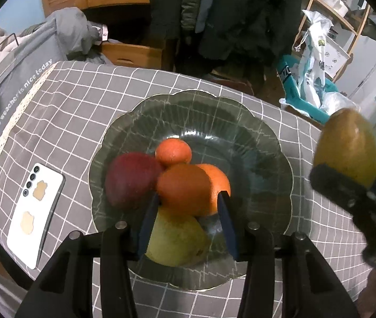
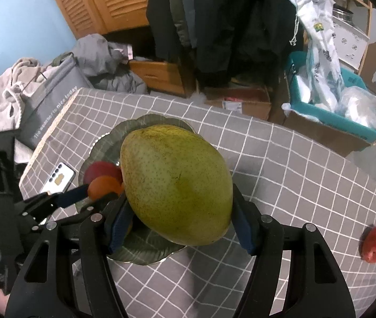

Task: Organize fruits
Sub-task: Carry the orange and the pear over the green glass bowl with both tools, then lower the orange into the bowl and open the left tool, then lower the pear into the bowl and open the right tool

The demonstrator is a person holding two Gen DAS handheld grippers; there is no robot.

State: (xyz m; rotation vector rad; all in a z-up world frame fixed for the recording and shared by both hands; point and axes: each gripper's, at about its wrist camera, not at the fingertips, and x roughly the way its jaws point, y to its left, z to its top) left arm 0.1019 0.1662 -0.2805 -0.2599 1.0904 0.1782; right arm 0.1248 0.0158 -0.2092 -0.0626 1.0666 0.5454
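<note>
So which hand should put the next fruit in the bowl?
The right one, probably. The right gripper already grips the big green mango and holds it above the glass bowl. The left gripper is open and empty, hovering over the oranges already in the bowl.

The held mango hides most of the glass plate.

Black gripper frames, blue pads, silver screws.

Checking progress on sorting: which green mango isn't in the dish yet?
The green mango clamped in the right gripper, held above the table; the other mango lies in the glass dish.
</note>
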